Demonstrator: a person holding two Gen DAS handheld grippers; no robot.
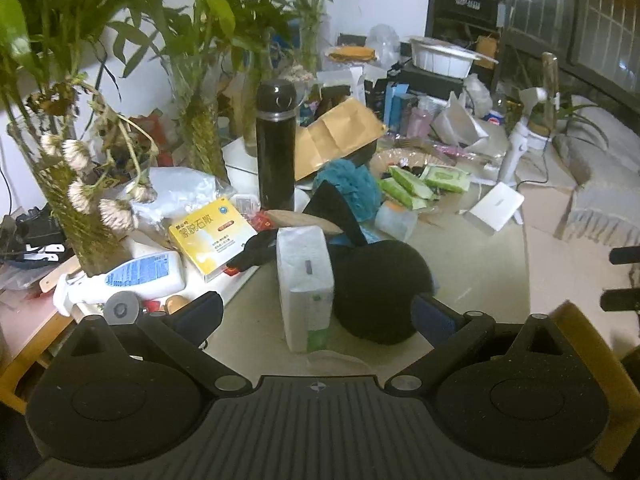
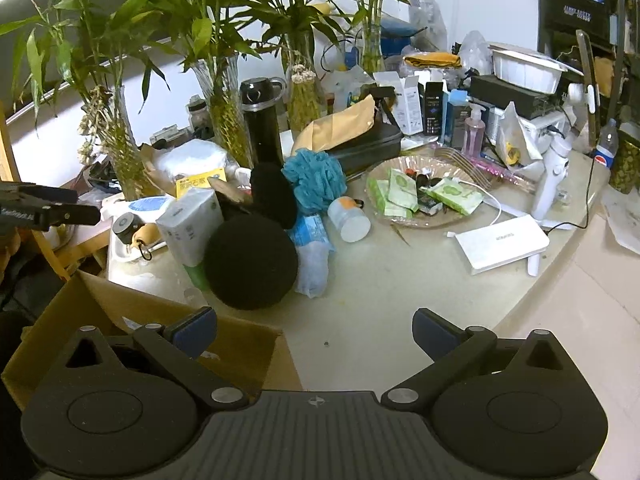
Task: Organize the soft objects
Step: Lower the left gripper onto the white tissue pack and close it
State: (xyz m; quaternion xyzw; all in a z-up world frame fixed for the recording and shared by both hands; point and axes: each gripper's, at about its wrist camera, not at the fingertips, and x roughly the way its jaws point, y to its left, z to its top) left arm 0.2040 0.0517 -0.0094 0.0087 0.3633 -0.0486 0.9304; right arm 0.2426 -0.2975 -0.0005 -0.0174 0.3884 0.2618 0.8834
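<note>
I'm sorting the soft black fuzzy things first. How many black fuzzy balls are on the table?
2. A large black fuzzy ball sits near the table's front edge beside the tissue pack. A smaller black fuzzy ball stands behind it, next to the blue bath pouf. Clutter could hide more.

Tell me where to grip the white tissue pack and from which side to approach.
Grip the tissue pack across its narrow upright faces, coming straight in from the table's front edge with the open left gripper. It stands on end, and the black plush ball crowds one side, so keep that finger tight.
</note>
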